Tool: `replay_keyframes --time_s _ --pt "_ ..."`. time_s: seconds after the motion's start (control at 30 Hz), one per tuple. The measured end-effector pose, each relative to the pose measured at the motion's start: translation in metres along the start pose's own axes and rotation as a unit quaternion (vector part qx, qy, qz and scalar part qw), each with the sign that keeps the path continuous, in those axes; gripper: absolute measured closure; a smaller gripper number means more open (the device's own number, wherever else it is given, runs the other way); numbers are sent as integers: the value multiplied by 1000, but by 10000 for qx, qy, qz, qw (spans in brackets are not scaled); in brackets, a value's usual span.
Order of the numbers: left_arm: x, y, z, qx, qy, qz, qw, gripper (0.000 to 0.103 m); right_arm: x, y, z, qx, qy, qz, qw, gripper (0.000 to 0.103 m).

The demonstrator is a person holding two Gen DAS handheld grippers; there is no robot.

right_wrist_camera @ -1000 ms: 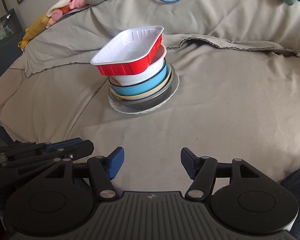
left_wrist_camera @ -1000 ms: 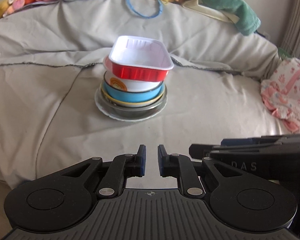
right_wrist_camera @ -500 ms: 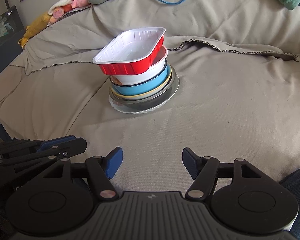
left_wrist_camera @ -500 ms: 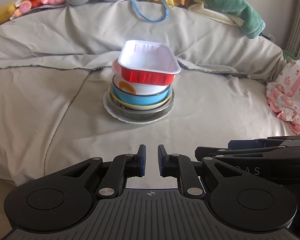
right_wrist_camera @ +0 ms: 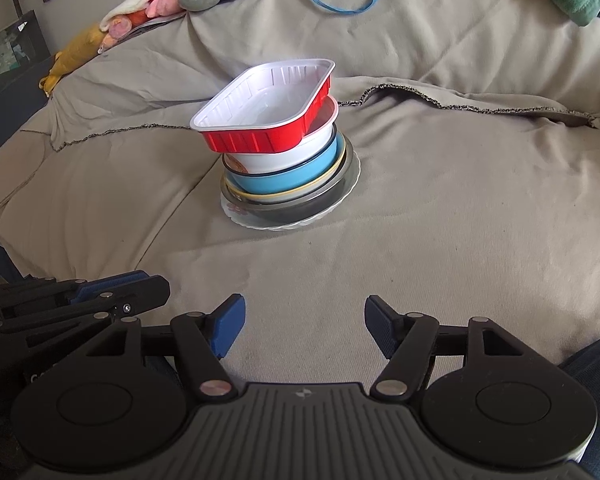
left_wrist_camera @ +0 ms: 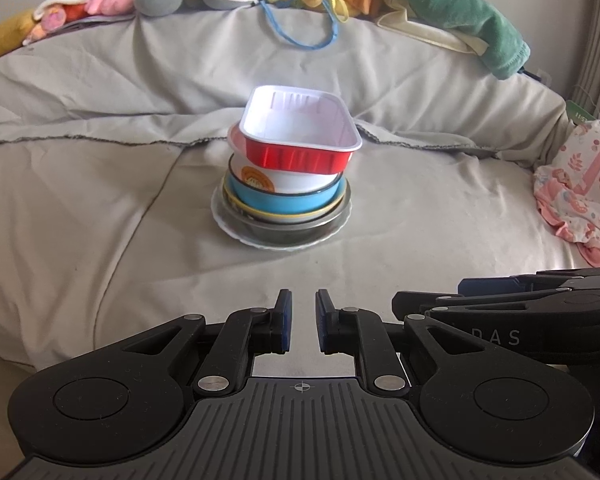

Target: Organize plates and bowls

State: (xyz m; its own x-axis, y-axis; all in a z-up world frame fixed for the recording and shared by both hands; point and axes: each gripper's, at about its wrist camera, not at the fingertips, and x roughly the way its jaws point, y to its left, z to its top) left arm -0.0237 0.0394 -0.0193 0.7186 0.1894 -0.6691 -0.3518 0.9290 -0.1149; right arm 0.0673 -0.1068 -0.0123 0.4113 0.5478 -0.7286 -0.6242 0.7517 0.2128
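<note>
Currently we hold both tongs short of the dish stack [left_wrist_camera: 286, 184] on the bed cover [left_wrist_camera: 100, 208]. Left gripper [left_wrist_camera: 300, 320] pinched nearly closed, empty; right gripper [right_wrist_camera: 304, 326] about half spread, also empty

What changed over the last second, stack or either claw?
Nothing taken or let go. The stack, red tray on the bowls and plate, is unchanged; it only sits a bit further right in the left view. Left claw still shut and empty, right claw still open and empty.
</note>
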Motion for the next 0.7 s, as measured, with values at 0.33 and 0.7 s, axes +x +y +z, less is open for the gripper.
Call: replay_keyframes --time_s 0.33,0.7 --pt "-1 -1 0 14 10 -13 10000 87 0 0 0 9 2 16 10000 36" --pt "-3 0 0 19 7 -10 10000 87 -1 0 0 -14 -13 13 10000 36"
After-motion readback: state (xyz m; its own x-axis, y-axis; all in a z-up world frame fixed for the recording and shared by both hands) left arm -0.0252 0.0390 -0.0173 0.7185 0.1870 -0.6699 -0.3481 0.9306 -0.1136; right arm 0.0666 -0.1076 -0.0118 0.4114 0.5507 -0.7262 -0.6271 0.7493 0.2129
